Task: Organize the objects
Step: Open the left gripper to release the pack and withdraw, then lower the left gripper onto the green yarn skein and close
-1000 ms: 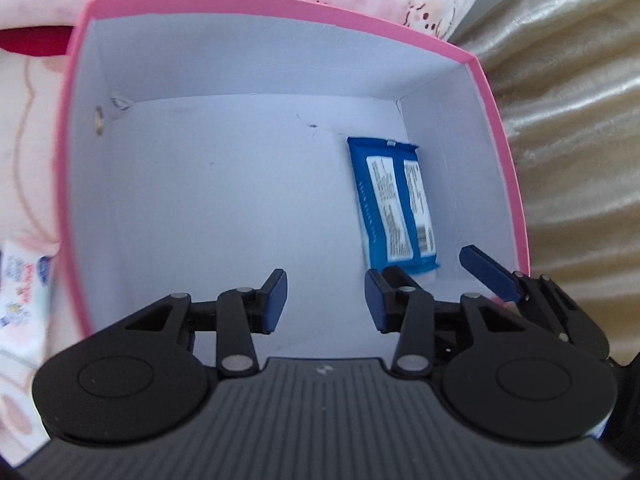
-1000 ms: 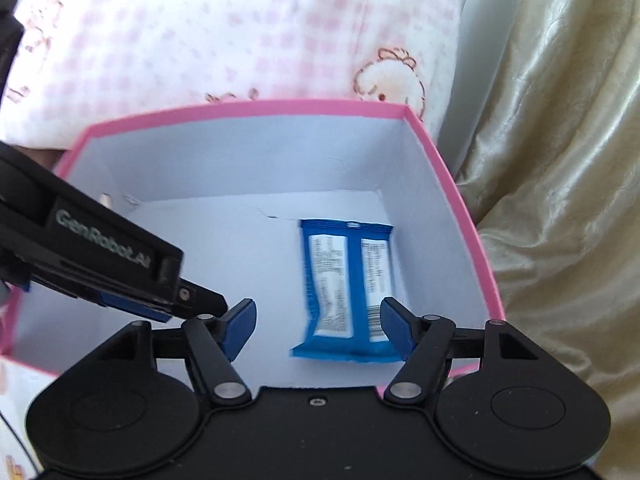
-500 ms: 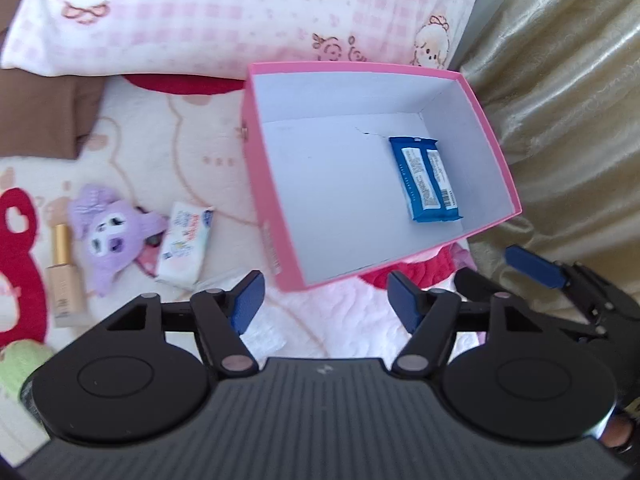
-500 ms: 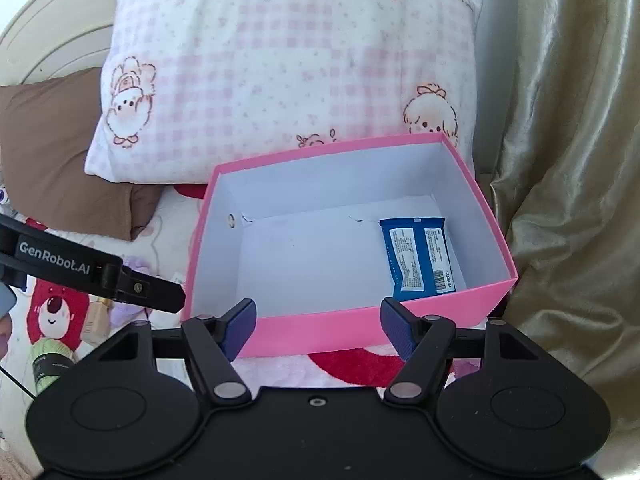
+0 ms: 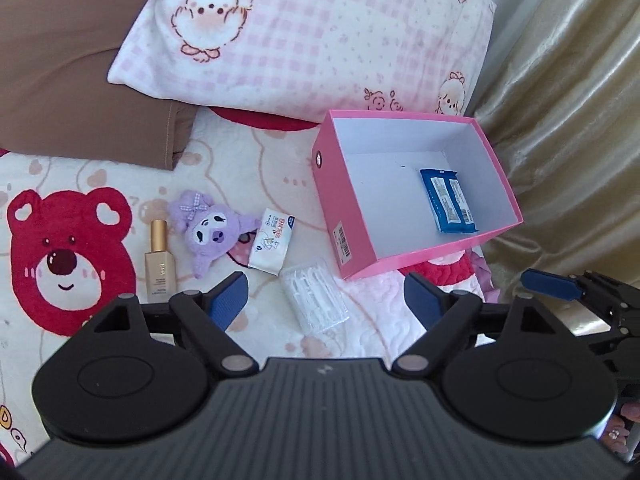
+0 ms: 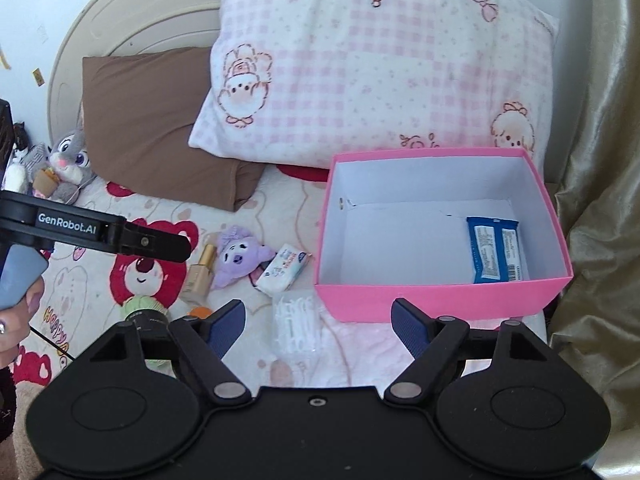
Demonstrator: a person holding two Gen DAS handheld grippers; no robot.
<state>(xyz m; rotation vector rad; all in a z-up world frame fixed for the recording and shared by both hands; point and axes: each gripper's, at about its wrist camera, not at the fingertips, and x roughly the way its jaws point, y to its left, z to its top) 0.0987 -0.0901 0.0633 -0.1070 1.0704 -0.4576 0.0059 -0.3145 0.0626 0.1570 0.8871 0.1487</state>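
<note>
We hold the left gripper [image 5: 326,298] and right gripper [image 6: 316,326] above the bed, jaws just widened and empty. The blue snack packet [image 6: 495,249] lies inside the pink box [image 6: 440,298], near its right wall.

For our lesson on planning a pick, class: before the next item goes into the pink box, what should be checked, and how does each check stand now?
1. Left gripper open, nothing between its jaws, which have just been opening: ok.
2. Right gripper open and empty, also just opened wider: ok.
3. Pink box has free floor beside the blue packet: ok.
4. Clear bag lies apart from the box: ok.
5. Tissue pack free of the purple plush: not ok, they touch.
</note>
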